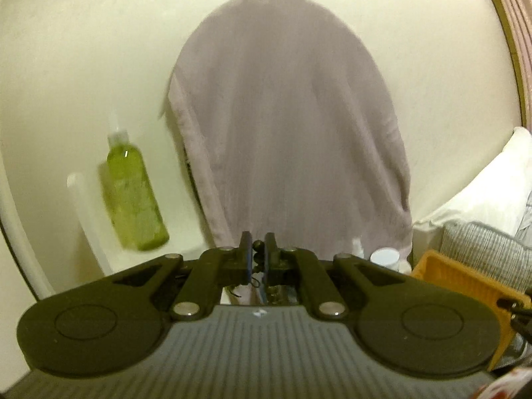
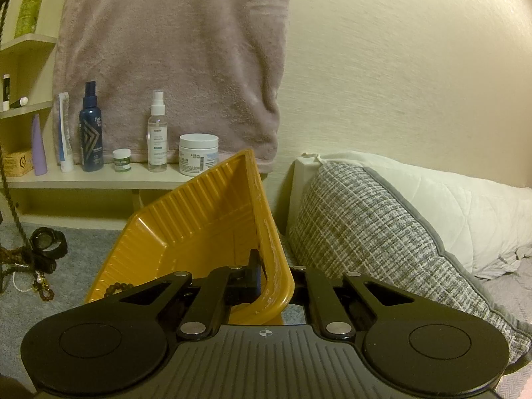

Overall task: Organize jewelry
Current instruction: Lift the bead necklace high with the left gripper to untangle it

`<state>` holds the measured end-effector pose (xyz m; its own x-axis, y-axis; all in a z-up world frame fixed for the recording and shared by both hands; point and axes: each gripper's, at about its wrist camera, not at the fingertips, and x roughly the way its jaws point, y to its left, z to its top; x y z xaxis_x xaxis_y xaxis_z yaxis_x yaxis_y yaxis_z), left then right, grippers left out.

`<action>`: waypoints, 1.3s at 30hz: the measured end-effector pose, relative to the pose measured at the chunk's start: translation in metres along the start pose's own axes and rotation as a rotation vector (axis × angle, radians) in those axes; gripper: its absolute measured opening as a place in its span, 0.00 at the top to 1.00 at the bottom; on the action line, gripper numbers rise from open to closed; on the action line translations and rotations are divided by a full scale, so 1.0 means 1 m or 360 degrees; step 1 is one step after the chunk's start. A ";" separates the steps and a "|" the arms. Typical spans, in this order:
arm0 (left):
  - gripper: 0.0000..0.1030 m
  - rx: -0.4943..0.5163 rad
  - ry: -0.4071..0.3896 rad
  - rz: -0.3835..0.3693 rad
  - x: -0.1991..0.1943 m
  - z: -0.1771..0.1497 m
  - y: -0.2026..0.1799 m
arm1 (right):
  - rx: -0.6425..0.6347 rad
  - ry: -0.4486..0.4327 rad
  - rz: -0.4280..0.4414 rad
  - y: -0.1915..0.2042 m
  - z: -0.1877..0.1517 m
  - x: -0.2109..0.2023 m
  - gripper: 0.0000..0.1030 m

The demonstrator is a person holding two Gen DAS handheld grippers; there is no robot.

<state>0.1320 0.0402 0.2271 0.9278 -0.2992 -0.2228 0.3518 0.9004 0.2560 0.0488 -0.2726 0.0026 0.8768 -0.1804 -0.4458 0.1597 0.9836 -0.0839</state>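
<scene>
The right gripper is clamped on the near rim of the yellow tray, which is tilted up toward twelve o'clock; a dark bead bracelet lies at its low corner. The left gripper is closed on a string of dark beads, raised level before the hanging towel. Only the right view shows the watch and more beads on the carpet at nine o'clock, and the pillow close at three o'clock.
</scene>
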 end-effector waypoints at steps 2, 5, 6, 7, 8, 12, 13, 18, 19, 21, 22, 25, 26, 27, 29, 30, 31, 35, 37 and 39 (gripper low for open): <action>0.94 0.0007 -0.0022 -0.0015 -0.001 0.008 -0.001 | 0.0001 0.0001 -0.0001 0.000 0.000 0.000 0.94; 0.94 0.0025 -0.0052 -0.0043 -0.002 0.021 -0.005 | 0.0002 0.0001 -0.0003 0.000 0.000 0.000 0.94; 0.94 0.0038 -0.0062 -0.0050 -0.002 0.026 -0.007 | 0.0002 0.0001 -0.0003 0.000 0.000 0.000 0.94; 0.94 0.0049 -0.0073 -0.0054 -0.002 0.030 -0.008 | 0.0002 0.0001 -0.0002 0.000 0.000 0.000 0.94; 0.94 0.0056 -0.0084 -0.0062 -0.003 0.034 -0.009 | 0.0002 0.0001 -0.0002 0.000 0.000 0.000 0.94; 0.94 0.0072 -0.0124 -0.0117 -0.003 0.052 -0.015 | 0.0003 -0.0001 -0.0004 0.000 0.000 0.000 0.94; 0.94 0.0073 -0.0135 -0.0136 -0.003 0.057 -0.017 | 0.0003 -0.0001 -0.0003 0.001 -0.001 0.000 0.94; 0.94 0.0089 -0.0181 -0.0260 0.002 0.081 -0.034 | 0.0007 -0.0002 -0.0004 0.000 -0.001 0.001 0.94; 0.94 0.0095 -0.0188 -0.0289 0.004 0.085 -0.038 | 0.0008 -0.0001 -0.0003 0.000 0.000 0.001 0.94; 0.94 0.0115 -0.0200 -0.0352 0.008 0.093 -0.050 | 0.0011 0.0002 0.0001 -0.001 0.000 0.001 0.94; 0.94 0.0126 -0.0204 -0.0382 0.010 0.097 -0.056 | 0.0013 0.0003 0.0003 -0.001 0.000 0.001 0.94; 0.94 0.0161 -0.0206 -0.0465 0.019 0.107 -0.073 | 0.0021 0.0008 0.0004 -0.001 0.000 0.002 0.94; 0.94 0.0174 -0.0204 -0.0495 0.022 0.109 -0.078 | 0.0023 0.0009 0.0006 -0.001 0.000 0.002 0.94; 0.94 0.0191 -0.0196 -0.0531 0.026 0.110 -0.084 | 0.0025 0.0009 0.0005 -0.001 0.000 0.002 0.94; 0.94 0.0239 -0.0163 -0.0605 0.034 0.110 -0.099 | 0.0031 0.0010 0.0007 -0.001 0.000 0.001 0.94; 0.94 0.0267 -0.0137 -0.0639 0.038 0.108 -0.105 | 0.0031 0.0008 0.0005 -0.001 0.000 0.001 0.94; 0.94 0.0305 -0.0103 -0.0686 0.045 0.105 -0.112 | 0.0034 0.0010 0.0009 -0.002 0.000 0.001 0.94; 0.94 0.0440 0.0042 -0.0842 0.067 0.085 -0.131 | 0.0048 0.0023 0.0020 -0.004 -0.002 0.002 0.94; 0.94 0.0529 0.0127 -0.0887 0.080 0.073 -0.141 | 0.0053 0.0029 0.0021 -0.005 -0.002 0.002 0.94; 0.94 0.0605 0.0202 -0.0933 0.090 0.060 -0.150 | 0.0058 0.0033 0.0021 -0.006 -0.003 0.002 0.94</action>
<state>0.1707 -0.1404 0.2249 0.5589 -0.6407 -0.5264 0.8292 0.4230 0.3655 0.0485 -0.2791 -0.0008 0.8695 -0.1673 -0.4648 0.1653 0.9852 -0.0455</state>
